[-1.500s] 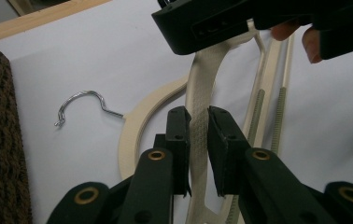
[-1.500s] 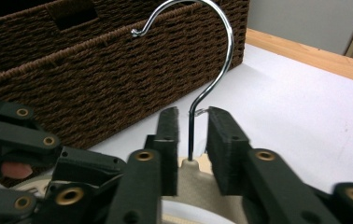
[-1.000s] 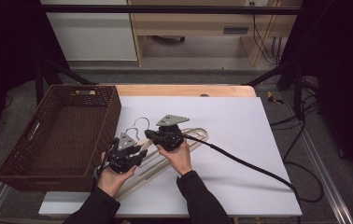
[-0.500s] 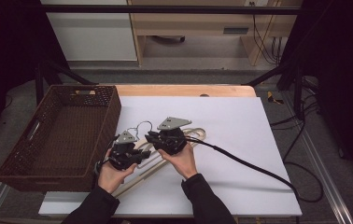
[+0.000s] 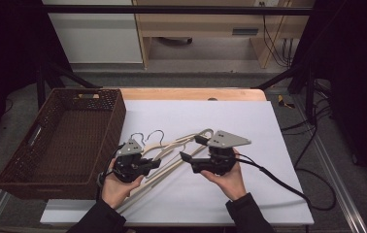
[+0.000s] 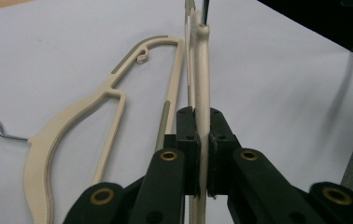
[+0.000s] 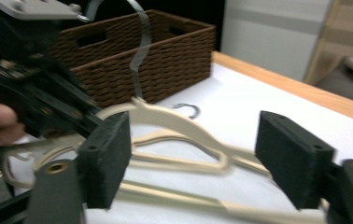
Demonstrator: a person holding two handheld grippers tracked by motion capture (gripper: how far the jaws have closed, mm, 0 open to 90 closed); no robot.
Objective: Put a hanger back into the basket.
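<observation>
Two cream plastic hangers point(image 5: 172, 145) with wire hooks lie crossed on the white table sheet point(image 5: 249, 121). My left gripper point(image 5: 156, 163) is shut on the edge of one hanger point(image 6: 201, 84), which stands edge-on between its pads, its hook point(image 7: 139, 56) rising before the basket. The other hanger point(image 6: 104, 98) lies flat beside it. To the right, my right gripper point(image 5: 193, 149) has just been opening. Its pads point(image 7: 107, 158) stand wide apart and press on nothing, with the hangers beyond them. In the right gripper view, the left gripper point(image 7: 39, 93) is at the upper left.
A brown wicker basket point(image 5: 70, 141) stands at the table's left, close to my left hand. A black cable point(image 5: 278, 182) trails right from the right gripper. The wooden table edge point(image 5: 191, 93) runs along the back, with bare white sheet far and right.
My right gripper let go of the hangers, opened wide and moved to the right. The left gripper closed on one hanger and tipped it up on edge.
</observation>
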